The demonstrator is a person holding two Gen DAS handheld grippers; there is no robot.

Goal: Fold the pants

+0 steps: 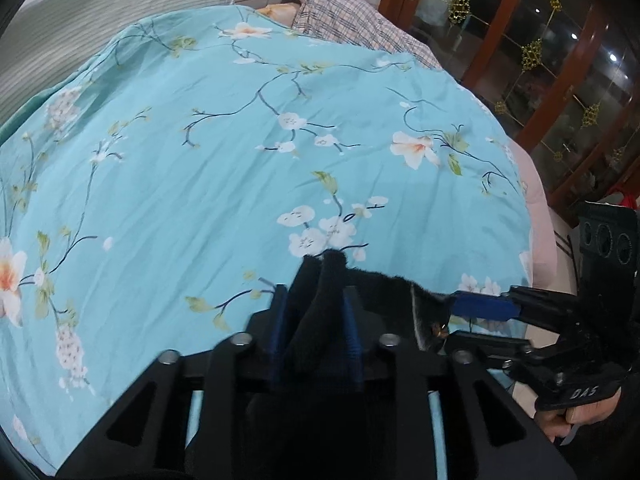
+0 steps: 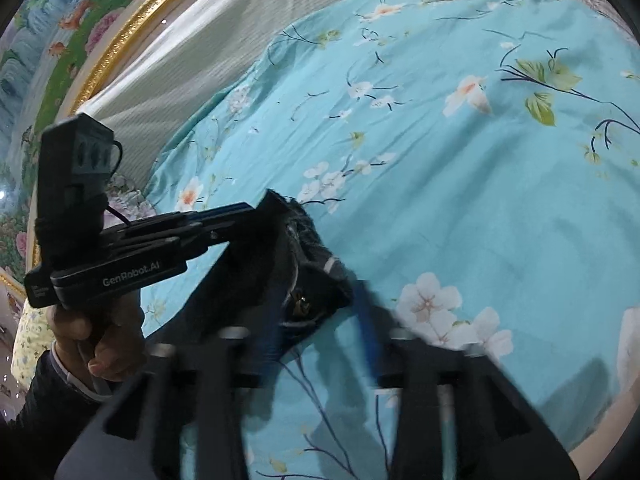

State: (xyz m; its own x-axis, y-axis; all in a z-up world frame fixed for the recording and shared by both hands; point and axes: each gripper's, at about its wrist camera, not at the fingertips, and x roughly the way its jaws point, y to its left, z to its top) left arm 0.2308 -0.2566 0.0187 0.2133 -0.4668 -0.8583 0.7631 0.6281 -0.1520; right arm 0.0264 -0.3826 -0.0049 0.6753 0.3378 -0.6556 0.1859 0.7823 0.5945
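Note:
The black fleecy pants [image 1: 320,320] hang between my two grippers above the bed. My left gripper [image 1: 316,300] is shut on a bunched fold of the pants, which droops down between its blue fingers. In the left wrist view my right gripper [image 1: 452,320] comes in from the right, its blue fingers at the waistband edge. In the right wrist view the right gripper [image 2: 320,300] has its jaws spread around the pants [image 2: 308,280]; the frame is blurred and its grip is unclear. The left gripper [image 2: 260,216] shows there clamped on the cloth.
A turquoise floral quilt [image 1: 240,160] covers the bed below. A checked pillow [image 1: 352,16] lies at the far end. A wooden glass-door cabinet [image 1: 560,60] stands to the right. A gold-framed painting [image 2: 60,40] and a striped pillow [image 2: 200,40] are at the left.

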